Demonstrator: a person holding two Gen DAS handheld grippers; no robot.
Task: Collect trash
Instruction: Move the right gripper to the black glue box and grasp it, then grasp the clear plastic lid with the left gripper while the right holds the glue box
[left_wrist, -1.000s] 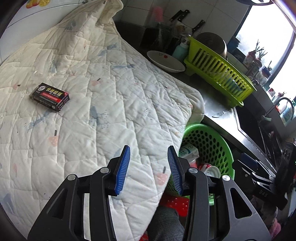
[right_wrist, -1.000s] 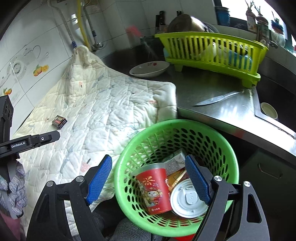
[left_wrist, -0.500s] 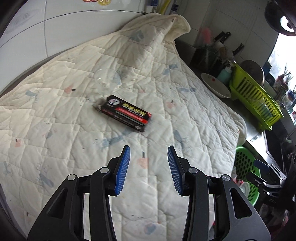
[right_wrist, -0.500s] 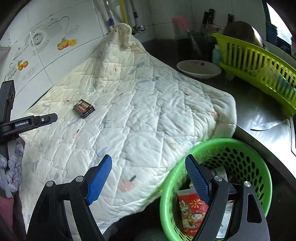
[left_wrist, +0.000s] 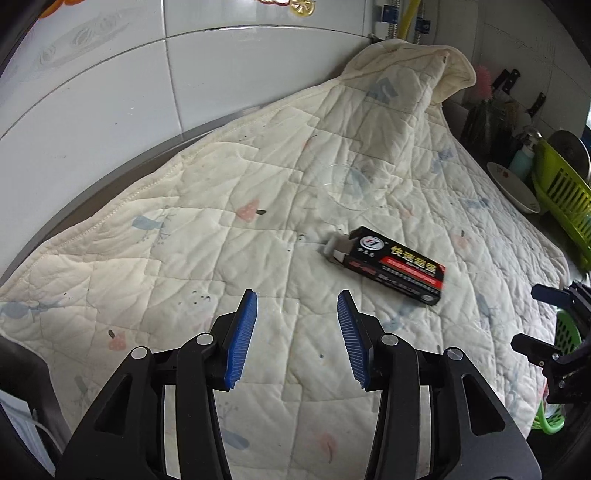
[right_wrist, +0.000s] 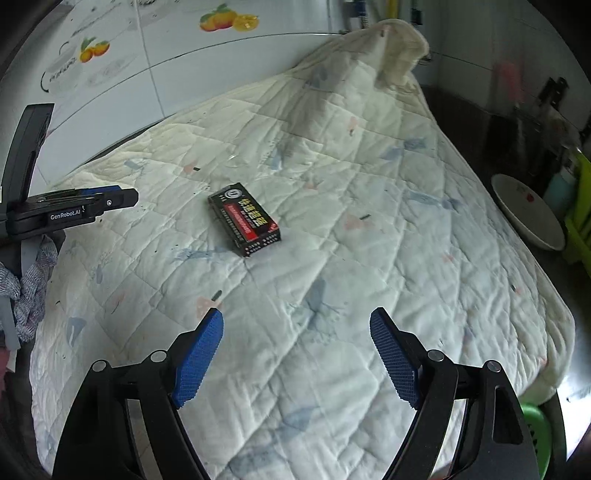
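A small black and red box (left_wrist: 395, 266) lies flat on a cream quilt (left_wrist: 192, 236), one end flap open. My left gripper (left_wrist: 297, 299) hovers over the quilt just short of the box, which lies ahead to its right. Its jaws are opening with nothing between them. A clear round plastic piece (left_wrist: 345, 188) rests on the quilt just beyond the box. In the right wrist view the box (right_wrist: 243, 224) lies ahead and left of my right gripper (right_wrist: 295, 317), which is open and empty. The left gripper (right_wrist: 110, 197) shows there at the left edge.
A green trash basket (left_wrist: 565, 332) peeks out past the quilt's right edge and shows again as a basket rim (right_wrist: 535, 424). A white bowl (right_wrist: 528, 218), a lime dish rack (left_wrist: 565, 199) and knives stand at the far right. A tiled wall (left_wrist: 110, 92) runs behind the quilt.
Both grippers have swung left, away from the green basket and out over the quilt. The box now lies close ahead of both, and the basket has slid to the right edge.
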